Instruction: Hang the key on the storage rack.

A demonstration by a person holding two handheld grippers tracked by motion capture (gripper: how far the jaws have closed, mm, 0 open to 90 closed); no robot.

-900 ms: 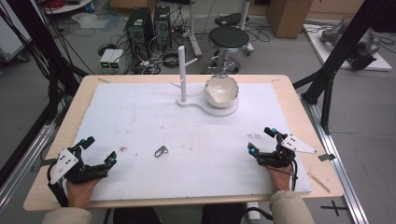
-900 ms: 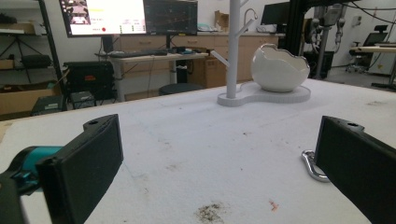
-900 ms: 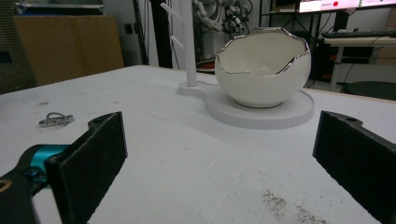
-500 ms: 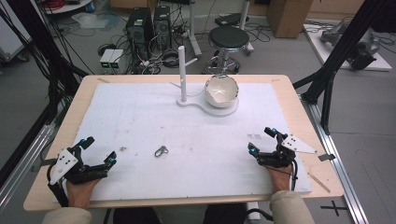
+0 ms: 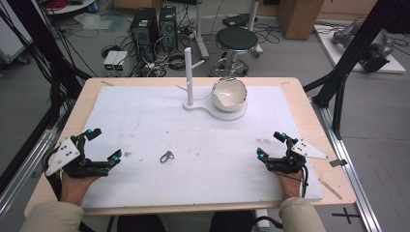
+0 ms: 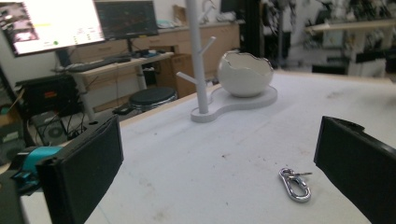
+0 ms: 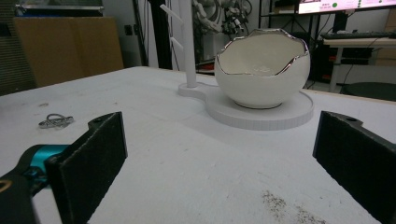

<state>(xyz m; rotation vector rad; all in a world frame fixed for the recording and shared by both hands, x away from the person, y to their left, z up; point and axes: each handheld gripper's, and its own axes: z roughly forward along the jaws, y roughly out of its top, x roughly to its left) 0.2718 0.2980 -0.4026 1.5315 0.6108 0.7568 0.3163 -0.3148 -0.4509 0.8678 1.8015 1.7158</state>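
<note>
White padding covers the worktop (image 5: 145, 111); both claws, left (image 5: 102, 145) and right (image 5: 273, 145), rest spread at its near corners, a metal clip (image 5: 167, 156) lying between them.

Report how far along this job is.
Nothing looks done: the clip lies loose on the mat, apart from the stand and the bowl. Nothing is in hand; left gripper and right gripper sit open at the near edge. Everything looks left to do, perhaps moving the clip.
</note>
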